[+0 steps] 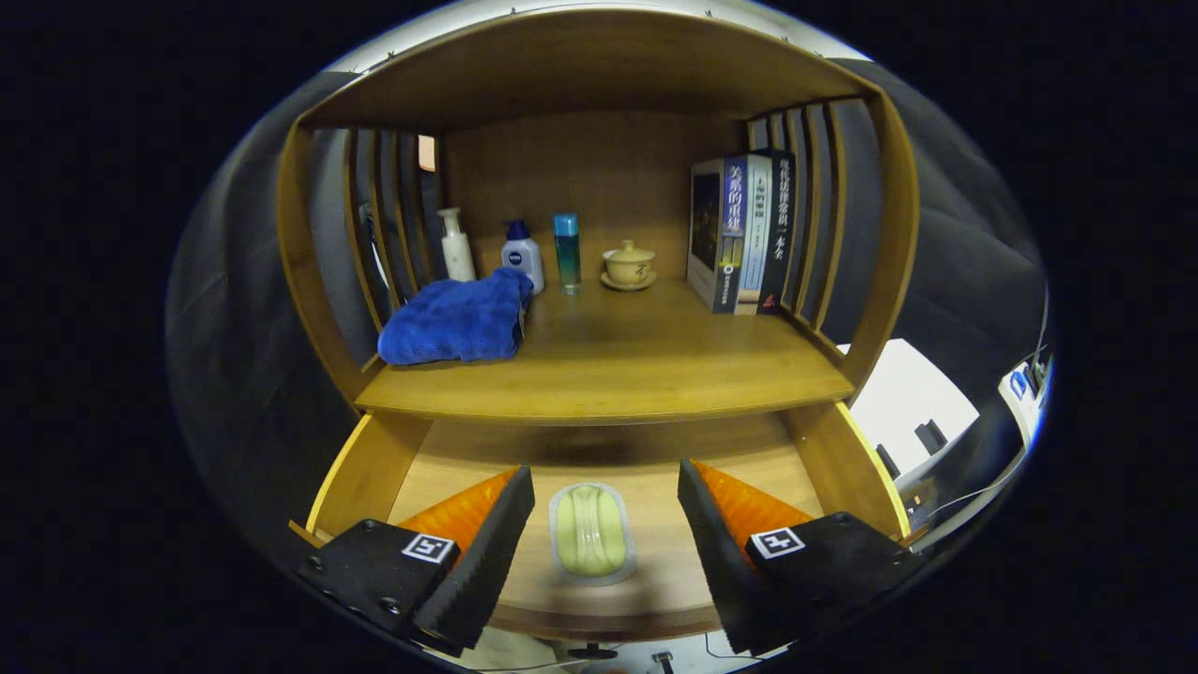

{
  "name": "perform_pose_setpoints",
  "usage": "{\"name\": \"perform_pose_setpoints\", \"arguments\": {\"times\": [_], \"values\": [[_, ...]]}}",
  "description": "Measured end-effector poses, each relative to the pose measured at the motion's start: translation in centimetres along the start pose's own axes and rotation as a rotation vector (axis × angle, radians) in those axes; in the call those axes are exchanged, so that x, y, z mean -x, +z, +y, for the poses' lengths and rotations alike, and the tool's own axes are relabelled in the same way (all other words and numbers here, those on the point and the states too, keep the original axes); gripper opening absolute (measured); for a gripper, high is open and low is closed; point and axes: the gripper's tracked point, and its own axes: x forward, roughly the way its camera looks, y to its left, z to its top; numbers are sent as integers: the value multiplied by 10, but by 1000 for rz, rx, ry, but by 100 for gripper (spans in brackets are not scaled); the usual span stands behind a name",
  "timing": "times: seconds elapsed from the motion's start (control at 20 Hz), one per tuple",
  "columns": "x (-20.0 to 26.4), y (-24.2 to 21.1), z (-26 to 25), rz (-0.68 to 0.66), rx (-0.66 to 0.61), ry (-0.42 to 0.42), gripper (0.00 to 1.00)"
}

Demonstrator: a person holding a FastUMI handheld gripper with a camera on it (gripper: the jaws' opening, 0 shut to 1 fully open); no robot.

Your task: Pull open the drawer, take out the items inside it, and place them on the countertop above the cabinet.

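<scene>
Pale green packet [591, 532] flat on drawer [655, 562] floor, drawer already pulled open. Sits dead centre between fingers, a bit below them — long axis runs straight along fingers' reach. Gripper [599, 524] fingers spread wide, holding nothing. Table [636, 365] right above, blue towel [456, 322] on its left side — free spot looks like middle.

A wooden shelf unit [599, 365] is seen at centre frame, its slatted sides [384, 225] standing at left and right; dark cloth walls [945, 253] are hung behind on both sides; a white surface [903, 398] is glimpsed at lower right; warm light is cast across the back panel [590, 178].
</scene>
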Motion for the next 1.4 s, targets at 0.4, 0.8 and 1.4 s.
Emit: {"name": "perform_pose_setpoints", "arguments": {"times": [0.4, 0.8, 1.4], "values": [[-57, -38, 4, 292, 66, 12, 98], [-76, -85, 5, 506, 76, 8, 58], [-34, -57, -5, 469, 31, 1, 23]]}}
